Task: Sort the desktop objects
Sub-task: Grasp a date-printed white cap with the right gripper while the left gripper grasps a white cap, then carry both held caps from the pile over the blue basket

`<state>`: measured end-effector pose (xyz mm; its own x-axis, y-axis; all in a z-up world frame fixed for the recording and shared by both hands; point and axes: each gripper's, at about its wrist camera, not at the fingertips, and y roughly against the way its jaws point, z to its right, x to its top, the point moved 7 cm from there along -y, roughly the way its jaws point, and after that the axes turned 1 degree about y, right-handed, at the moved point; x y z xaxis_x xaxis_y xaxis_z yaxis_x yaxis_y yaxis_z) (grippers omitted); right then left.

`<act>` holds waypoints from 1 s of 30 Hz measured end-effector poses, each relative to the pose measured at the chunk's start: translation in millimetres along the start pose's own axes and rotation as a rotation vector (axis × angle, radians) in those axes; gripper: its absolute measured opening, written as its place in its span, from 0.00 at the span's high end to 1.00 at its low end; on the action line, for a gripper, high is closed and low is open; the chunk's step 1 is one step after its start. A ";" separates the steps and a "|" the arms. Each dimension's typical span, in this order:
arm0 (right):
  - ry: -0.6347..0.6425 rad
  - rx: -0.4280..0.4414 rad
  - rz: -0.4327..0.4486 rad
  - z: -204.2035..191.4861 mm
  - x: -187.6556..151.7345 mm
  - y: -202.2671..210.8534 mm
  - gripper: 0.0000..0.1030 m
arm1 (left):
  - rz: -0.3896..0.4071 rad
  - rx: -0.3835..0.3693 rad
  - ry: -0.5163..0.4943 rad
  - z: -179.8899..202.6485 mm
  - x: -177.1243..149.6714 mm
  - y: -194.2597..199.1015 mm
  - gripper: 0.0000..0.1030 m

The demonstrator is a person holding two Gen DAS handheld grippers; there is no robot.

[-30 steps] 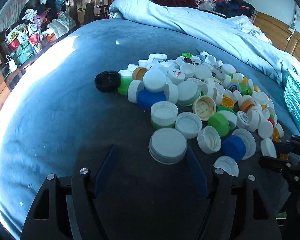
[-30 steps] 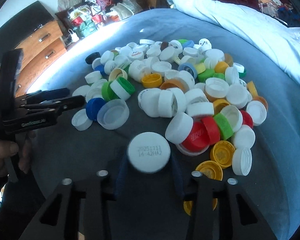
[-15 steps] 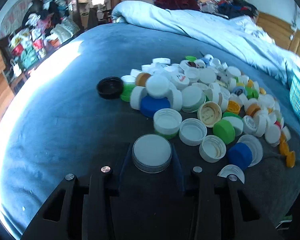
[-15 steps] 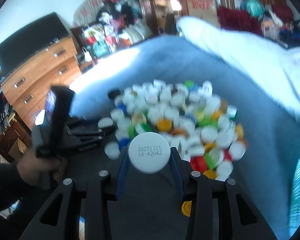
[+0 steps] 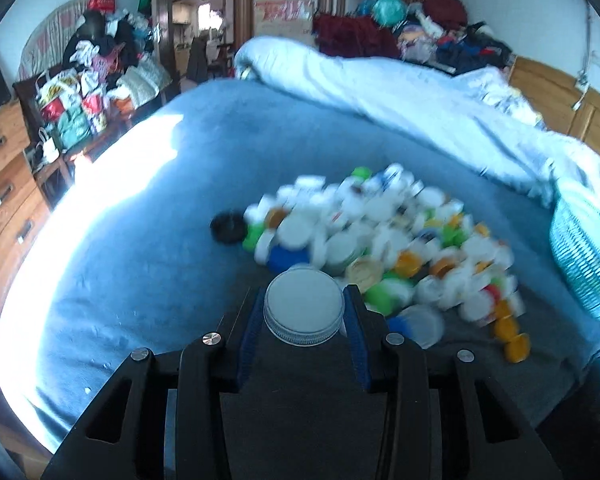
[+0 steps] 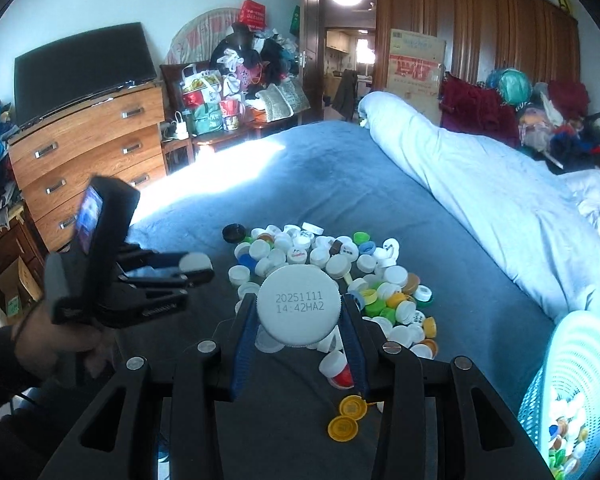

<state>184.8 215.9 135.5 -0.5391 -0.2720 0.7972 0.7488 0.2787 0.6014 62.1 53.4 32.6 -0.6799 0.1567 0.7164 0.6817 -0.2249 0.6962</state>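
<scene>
Over bed [image 6: 340, 168], left hand [image 6: 56, 340] (seemingly) raised.

bed [image 6: 332, 176] | blue cover | cap heap [image 6: 340, 264] | quilt [image 6: 480, 184] | basket [image 6: 576, 380]

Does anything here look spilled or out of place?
Yes. A loose heap of bottle caps sprawls over the blue bedspread, an odd spot for them. Two yellow caps lie apart from the heap, near the turquoise basket.
</scene>
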 end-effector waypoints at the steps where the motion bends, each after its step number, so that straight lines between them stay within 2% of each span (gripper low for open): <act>1: -0.001 -0.007 0.004 1.9 0.2 2.8 0.57 | 0.011 -0.011 -0.007 6.1 5.8 7.6 0.66; 8: -0.016 -0.054 0.044 18.0 0.9 29.4 0.57 | 0.091 -0.097 -0.063 55.9 35.9 46.3 0.66; 30: -0.120 -0.298 0.144 129.8 -20.0 132.1 0.57 | 0.187 -0.263 -0.269 224.5 77.7 84.9 0.66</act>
<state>244.5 377.7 206.0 -0.4477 -0.1340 0.8841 0.8908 0.0199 0.4541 127.8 262.4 157.7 -0.4324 0.3272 0.8402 0.6709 -0.5058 0.5422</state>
